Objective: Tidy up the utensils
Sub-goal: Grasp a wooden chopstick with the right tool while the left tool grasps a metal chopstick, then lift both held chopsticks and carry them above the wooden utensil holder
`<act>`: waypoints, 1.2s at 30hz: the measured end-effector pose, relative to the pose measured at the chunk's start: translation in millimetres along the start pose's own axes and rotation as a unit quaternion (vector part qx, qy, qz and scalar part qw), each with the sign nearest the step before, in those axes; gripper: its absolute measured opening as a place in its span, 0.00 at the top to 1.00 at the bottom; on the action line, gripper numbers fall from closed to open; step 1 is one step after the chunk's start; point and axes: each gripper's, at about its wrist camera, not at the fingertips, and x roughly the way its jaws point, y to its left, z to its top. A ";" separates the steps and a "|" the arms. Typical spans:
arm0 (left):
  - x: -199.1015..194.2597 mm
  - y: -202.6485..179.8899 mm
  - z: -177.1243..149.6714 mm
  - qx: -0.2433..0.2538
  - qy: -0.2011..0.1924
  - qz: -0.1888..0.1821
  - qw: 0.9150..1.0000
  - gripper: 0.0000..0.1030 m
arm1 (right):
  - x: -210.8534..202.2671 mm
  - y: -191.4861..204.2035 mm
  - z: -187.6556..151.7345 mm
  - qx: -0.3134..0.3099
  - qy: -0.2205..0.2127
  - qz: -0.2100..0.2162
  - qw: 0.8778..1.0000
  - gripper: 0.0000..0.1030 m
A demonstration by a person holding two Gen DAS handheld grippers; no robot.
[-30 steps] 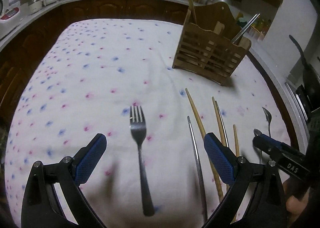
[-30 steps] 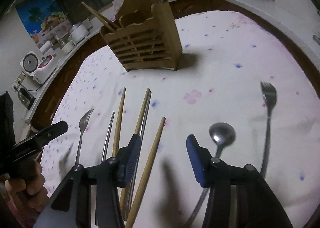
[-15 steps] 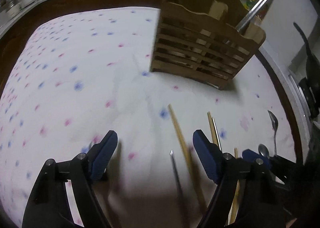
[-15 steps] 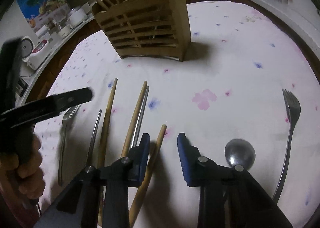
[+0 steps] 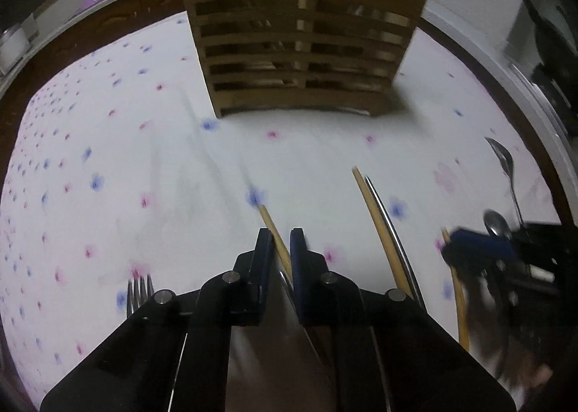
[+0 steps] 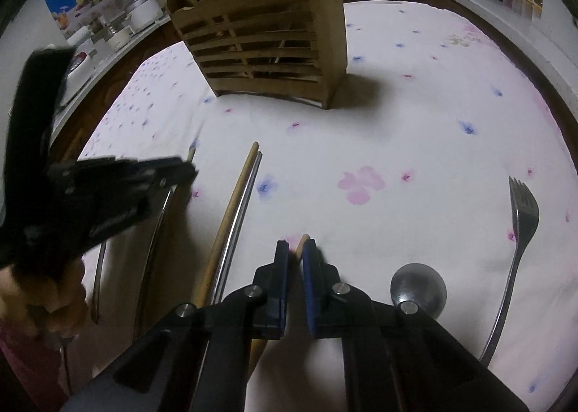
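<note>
left gripper clamped, right gripper apparently clamped

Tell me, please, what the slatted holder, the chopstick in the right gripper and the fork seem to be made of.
Slatted holder: apparently bamboo or light wood, matt tan slats.
Chopstick in the right gripper: likely bamboo or wood, pale tan, no shine.
Fork: metal, probably stainless steel, grey with bright glints.

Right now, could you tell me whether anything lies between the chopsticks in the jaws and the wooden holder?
Nothing visible does. The left gripper grips one wooden chopstick, the right gripper another; only bare cloth lies ahead to the wooden holder.
</note>
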 end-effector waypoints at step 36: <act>-93.4 33.8 -47.7 -0.090 -0.079 -0.067 0.991 0.96 | 0.6 23.9 -4.7 -0.020 0.002 -0.041 0.999 0.93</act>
